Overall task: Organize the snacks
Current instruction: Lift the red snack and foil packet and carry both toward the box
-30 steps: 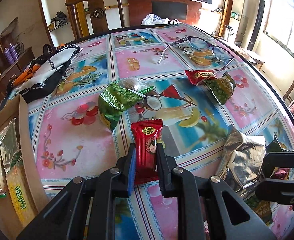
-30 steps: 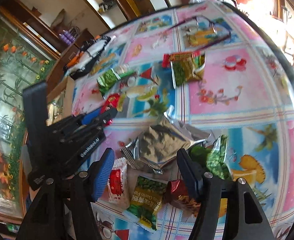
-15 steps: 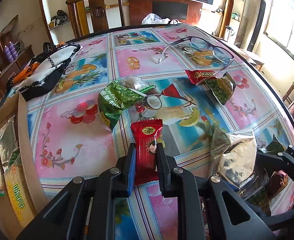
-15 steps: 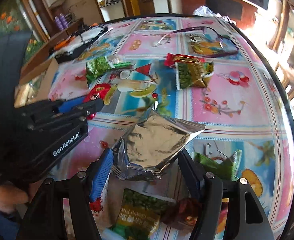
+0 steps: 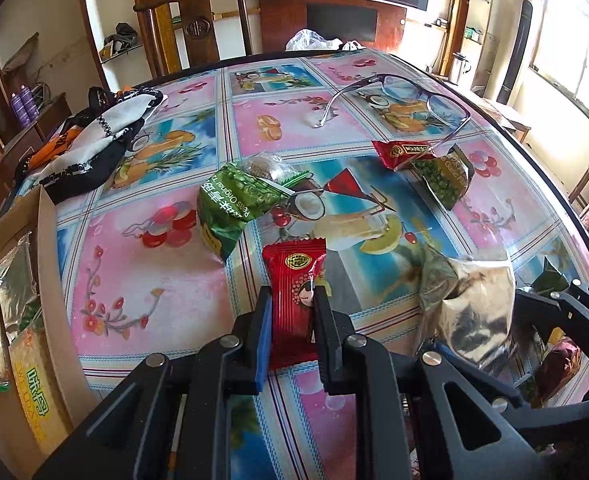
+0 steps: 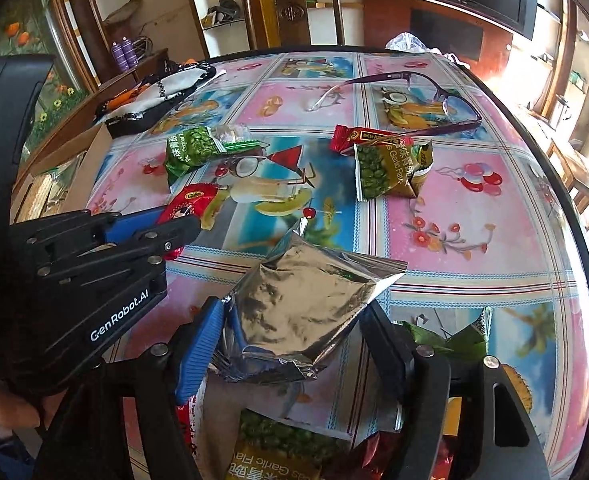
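My left gripper (image 5: 292, 300) is shut on a red snack packet (image 5: 294, 292) low over the table; it also shows in the right wrist view (image 6: 186, 210). My right gripper (image 6: 294, 332) has its jaws around a silver foil bag (image 6: 302, 304) and holds it lifted off the table; the bag also shows in the left wrist view (image 5: 474, 312). A cardboard box (image 5: 50, 280) with packed snacks sits at the left table edge. Loose on the table lie a green pea packet (image 5: 234, 204), a second pea packet (image 6: 382, 168) and a small red packet (image 5: 402, 152).
Purple glasses (image 5: 414, 100) lie at the far side, their arm over the small red packet. A black-and-white cloth bag (image 5: 94, 144) lies far left. More snack packets (image 6: 278, 452) lie under my right gripper. A wooden chair (image 5: 194, 20) stands behind the round table.
My right gripper has closed in on the silver foil bag and raised it, turning toward the table's middle. My left gripper has stayed put with the red packet.
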Demonstrator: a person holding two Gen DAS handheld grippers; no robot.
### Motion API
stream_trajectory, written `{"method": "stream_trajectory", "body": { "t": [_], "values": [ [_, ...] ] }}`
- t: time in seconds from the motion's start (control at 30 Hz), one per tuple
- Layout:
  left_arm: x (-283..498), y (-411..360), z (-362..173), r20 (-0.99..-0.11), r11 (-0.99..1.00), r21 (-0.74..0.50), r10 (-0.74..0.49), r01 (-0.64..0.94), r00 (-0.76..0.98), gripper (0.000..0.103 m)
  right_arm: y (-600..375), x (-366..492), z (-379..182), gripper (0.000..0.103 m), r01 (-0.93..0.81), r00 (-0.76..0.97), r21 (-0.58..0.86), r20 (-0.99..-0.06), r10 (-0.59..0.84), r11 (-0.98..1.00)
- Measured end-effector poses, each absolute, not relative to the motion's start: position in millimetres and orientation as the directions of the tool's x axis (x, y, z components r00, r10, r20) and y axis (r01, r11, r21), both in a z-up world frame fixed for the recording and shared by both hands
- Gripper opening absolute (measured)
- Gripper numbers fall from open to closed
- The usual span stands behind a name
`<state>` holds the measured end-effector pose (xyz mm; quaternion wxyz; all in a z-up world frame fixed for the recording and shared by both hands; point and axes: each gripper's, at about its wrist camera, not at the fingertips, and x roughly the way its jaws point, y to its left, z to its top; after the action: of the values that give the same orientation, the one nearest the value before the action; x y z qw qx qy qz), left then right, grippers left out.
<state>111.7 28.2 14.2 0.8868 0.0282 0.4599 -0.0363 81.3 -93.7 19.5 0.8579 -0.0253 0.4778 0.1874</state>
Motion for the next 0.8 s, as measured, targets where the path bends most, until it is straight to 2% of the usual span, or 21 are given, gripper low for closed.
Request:
{"method": "stream_trajectory", "body": {
  "t": [0.03, 0.13, 0.6, 0.8],
  "values": [
    [112, 29, 14, -0.818, 0.996, 0.015, -0.040, 0.090, 0.574, 0.018, -94, 81, 20, 0.064, -0.349, 0.476, 0.136, -0.827, 0.300, 0.927],
    [112, 29, 14, -0.818, 0.996, 0.006, -0.048, 0.091, 0.574, 0.018, -97, 81, 21, 0.062, -0.347, 0.477, 0.143, -0.824, 0.306, 0.927],
    [108, 34, 27, -0.793, 0.995, -0.052, -0.092, 0.084, 0.602, 0.018, -125, 81, 42, 0.061, -0.274, 0.543, 0.232, -0.764, 0.349, 0.933],
    [99, 35, 43, -0.744, 0.999, -0.003, -0.036, 0.051, 0.668, 0.018, -127, 78, 48, 0.061, -0.285, 0.560, 0.251, -0.740, 0.373, 0.925]
  ]
}}
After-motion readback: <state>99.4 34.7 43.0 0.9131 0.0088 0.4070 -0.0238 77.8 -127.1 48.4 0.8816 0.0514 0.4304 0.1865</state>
